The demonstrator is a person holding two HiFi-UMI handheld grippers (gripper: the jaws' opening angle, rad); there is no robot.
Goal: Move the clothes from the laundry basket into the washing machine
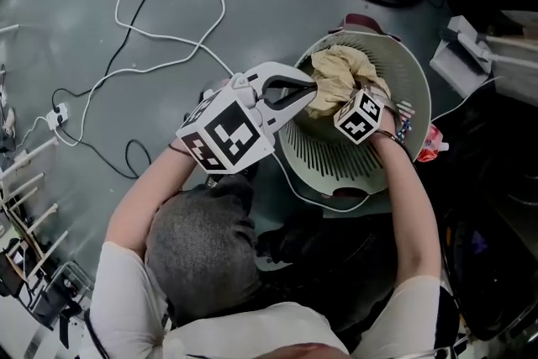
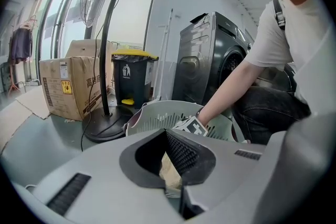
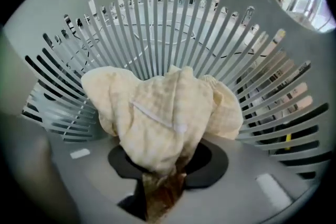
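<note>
A crumpled beige cloth (image 3: pixel 163 113) hangs above the bottom of the pale slatted laundry basket (image 3: pixel 157 18), with my right gripper (image 3: pixel 163 168) shut on its lower folds. In the head view the cloth (image 1: pixel 340 71) is bunched at the basket's (image 1: pixel 416 97) far side, and the right gripper's marker cube (image 1: pixel 360 115) sits just over it. My left gripper (image 1: pixel 309 87) hovers at the basket's left rim, its tips beside the cloth. In the left gripper view its jaws (image 2: pixel 167 136) meet at the tips with nothing between them. The dark washing machine (image 2: pixel 210 55) stands behind the basket.
A fan on a black stand (image 2: pixel 107 50), a cardboard box (image 2: pixel 65 86) and a black bin with a yellow lid (image 2: pixel 131 78) stand left of the washer. White and black cables (image 1: pixel 160 38) loop over the floor. A small red item (image 1: pixel 430 143) lies by the basket's right side.
</note>
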